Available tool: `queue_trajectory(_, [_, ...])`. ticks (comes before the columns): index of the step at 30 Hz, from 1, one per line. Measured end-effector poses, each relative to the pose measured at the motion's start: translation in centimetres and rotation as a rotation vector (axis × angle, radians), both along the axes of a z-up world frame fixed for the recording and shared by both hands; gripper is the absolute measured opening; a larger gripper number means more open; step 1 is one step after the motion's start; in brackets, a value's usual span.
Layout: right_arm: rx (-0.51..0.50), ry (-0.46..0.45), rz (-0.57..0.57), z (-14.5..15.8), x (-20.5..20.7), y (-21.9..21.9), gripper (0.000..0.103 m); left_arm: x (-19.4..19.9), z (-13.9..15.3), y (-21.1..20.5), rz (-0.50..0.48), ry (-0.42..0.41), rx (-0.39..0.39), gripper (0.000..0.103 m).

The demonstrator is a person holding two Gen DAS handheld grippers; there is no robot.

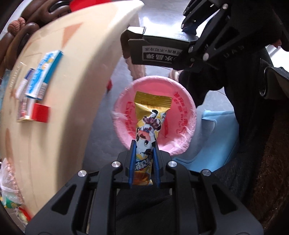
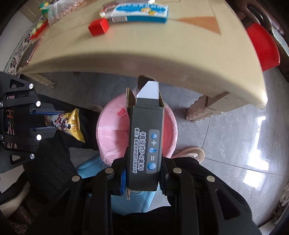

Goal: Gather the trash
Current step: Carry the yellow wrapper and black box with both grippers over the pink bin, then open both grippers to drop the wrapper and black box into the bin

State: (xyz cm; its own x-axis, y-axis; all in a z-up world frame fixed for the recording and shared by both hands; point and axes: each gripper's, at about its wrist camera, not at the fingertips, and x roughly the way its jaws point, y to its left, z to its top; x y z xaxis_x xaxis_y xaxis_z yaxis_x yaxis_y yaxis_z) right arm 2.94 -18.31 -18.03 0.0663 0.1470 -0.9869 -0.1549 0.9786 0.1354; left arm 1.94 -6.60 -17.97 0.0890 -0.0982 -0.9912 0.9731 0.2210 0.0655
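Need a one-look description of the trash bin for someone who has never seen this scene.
Start at the cream table and drop to the grey tiled floor in front of its edge. There, beside a light blue stool, stands the trash bin, a round opening lined with a pink plastic bag printed in red. It is the only pink round thing on the floor, directly below both grippers.

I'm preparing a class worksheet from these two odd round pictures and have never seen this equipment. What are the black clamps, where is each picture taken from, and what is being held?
A person holds two hand-held grippers, each carrying a wide-angle camera looking along its fingers. The left gripper pinches a gold snack wrapper. The right gripper clamps a dark cardboard box. Both hang above a bin lined with a pink bag on the floor. On the beige table lie a red block and a blue-and-white carton.
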Motion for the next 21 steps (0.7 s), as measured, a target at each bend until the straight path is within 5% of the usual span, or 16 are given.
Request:
queue_trajectory(10, [-0.009,0.066,0.008,-6.8,0.1,0.0,0.027,0.4,-6.8,-1.2,0.007,0.138,0.021,0.018])
queue_trajectory(21, [0.044,0.162,-0.012,-14.5,1.1,0.2,0.027,3.1,-13.2,-1.8,0.132,0.292,0.029,0.018])
